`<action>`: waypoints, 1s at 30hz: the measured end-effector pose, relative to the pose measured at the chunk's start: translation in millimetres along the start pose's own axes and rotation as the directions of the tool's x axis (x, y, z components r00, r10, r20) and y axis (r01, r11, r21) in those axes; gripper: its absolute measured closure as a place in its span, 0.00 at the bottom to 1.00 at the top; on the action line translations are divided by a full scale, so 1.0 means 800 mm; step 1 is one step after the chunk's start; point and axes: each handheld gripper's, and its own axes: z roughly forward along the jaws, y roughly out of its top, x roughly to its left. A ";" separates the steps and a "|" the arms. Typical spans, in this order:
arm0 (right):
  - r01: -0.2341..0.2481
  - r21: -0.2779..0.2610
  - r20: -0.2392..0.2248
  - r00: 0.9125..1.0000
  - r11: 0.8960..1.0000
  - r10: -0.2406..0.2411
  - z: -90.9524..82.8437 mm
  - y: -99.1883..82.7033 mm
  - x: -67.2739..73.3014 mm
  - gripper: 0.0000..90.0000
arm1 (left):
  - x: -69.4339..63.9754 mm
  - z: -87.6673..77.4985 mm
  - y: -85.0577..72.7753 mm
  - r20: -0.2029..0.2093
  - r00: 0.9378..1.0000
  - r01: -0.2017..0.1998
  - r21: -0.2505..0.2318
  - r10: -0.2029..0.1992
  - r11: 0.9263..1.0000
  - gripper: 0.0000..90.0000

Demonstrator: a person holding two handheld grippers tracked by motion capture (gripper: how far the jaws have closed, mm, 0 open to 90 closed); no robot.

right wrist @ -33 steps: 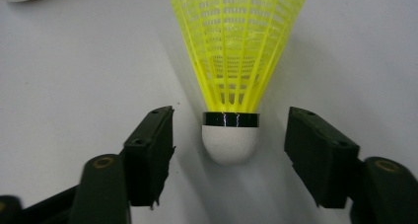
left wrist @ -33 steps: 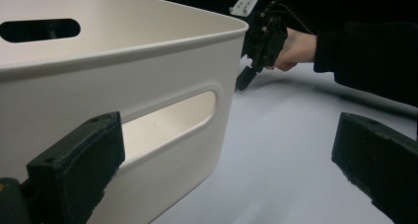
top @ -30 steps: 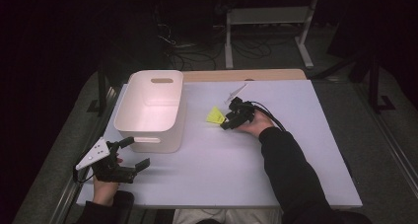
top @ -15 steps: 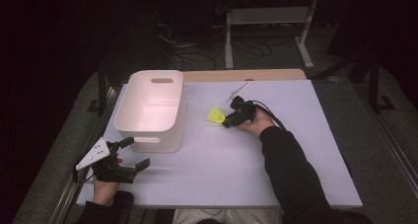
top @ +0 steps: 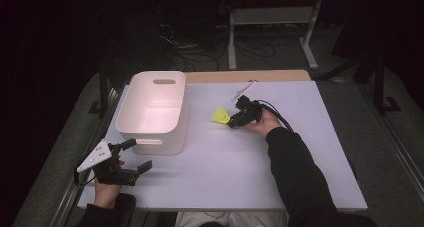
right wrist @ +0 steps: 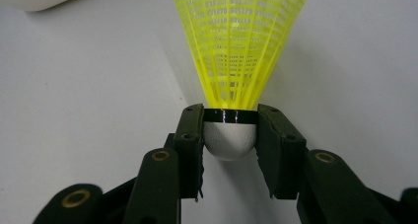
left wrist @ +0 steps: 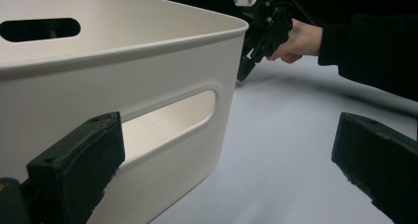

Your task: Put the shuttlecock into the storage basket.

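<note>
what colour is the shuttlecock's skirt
Bright yellow mesh skirt above a white cork; clearest in the right gripper view.

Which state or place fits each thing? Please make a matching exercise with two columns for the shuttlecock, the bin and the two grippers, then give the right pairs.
Things:
1. shuttlecock
2. bin
3. left gripper
4. right gripper

States or places:
A. jaws open, near the table's front left corner
B. white, left part of the table
C. jaws shut on the white cork
D. yellow skirt, gripped at its cork

Pairs: 1-D, 2-B, 3-A, 4-C

Black two-finger grippers (top: 127,156) w/ brass-ringed screws, grey triangular plates, black cables; black sleeves (top: 295,172).
</note>
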 end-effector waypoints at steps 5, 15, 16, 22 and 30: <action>-0.001 -0.005 0.007 1.000 1.000 0.001 -0.007 0.001 0.003 0.70 | 0.000 0.000 0.000 0.000 1.000 0.000 -0.001 0.000 1.000 0.00; 0.025 -0.017 0.021 0.999 1.000 -0.025 -0.025 0.007 0.016 0.70 | 0.000 0.000 0.000 0.001 1.000 0.000 -0.001 0.000 1.000 0.00; 0.029 -0.021 0.023 0.999 0.999 -0.028 -0.030 0.008 0.018 0.70 | 0.000 0.000 0.000 0.001 1.000 0.000 -0.001 0.000 1.000 0.00; 0.024 -0.024 0.023 0.999 0.999 -0.024 -0.040 0.009 0.023 0.70 | 0.000 0.000 0.000 0.002 1.000 0.001 -0.002 -0.001 1.000 0.00; 0.021 -0.050 0.015 1.000 0.999 -0.021 -0.058 0.013 0.033 0.70 | -0.001 0.000 0.000 0.002 1.000 0.002 -0.003 -0.002 1.000 0.00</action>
